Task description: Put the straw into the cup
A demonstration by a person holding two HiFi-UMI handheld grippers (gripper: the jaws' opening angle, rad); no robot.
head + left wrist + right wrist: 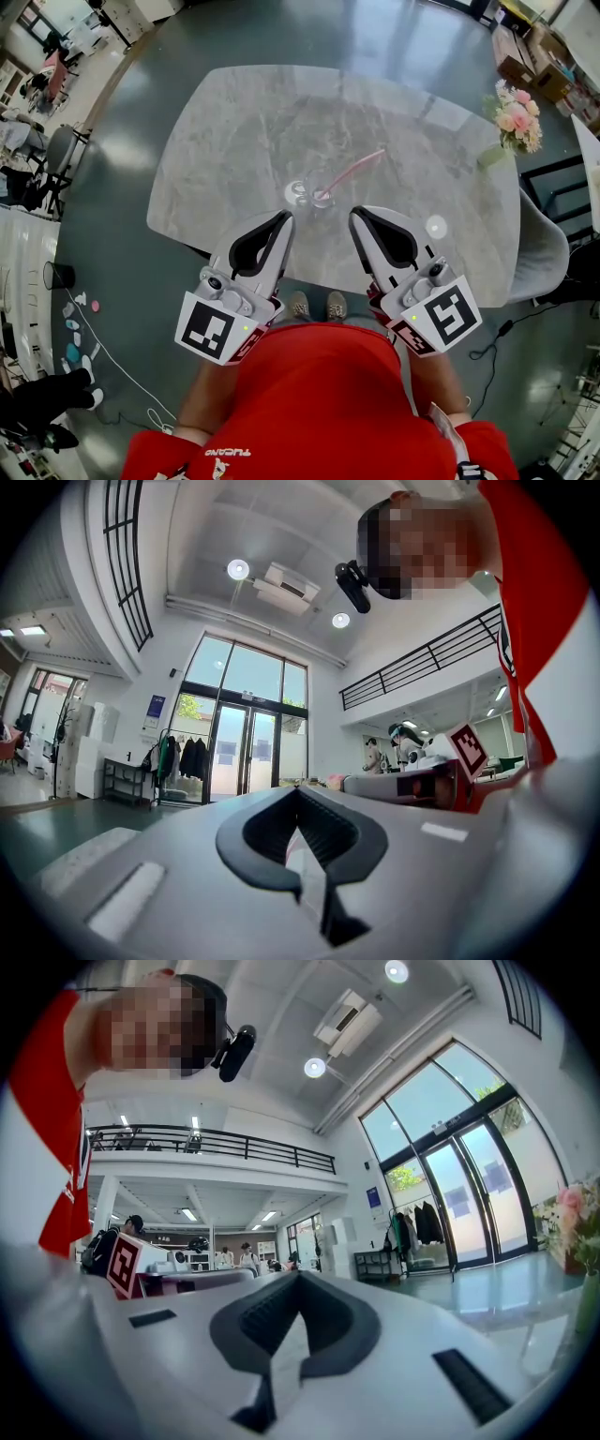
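Note:
A clear glass cup (322, 197) stands near the front middle of the grey marble table (234, 141). A pink straw (352, 171) has its lower end at the cup and leans away to the upper right. A second small clear glass thing (298, 193) sits just left of the cup. My left gripper (286, 217) and right gripper (356, 216) hover side by side at the table's front edge, just short of the cup. Both are shut with nothing in them. The left gripper view (298, 791) and right gripper view (298, 1274) show closed jaws and the room beyond, not the cup.
A small clear round object (436, 225) lies on the table right of my right gripper. A vase of pink flowers (516, 117) stands at the table's far right edge. A grey chair (544, 248) sits to the right of the table.

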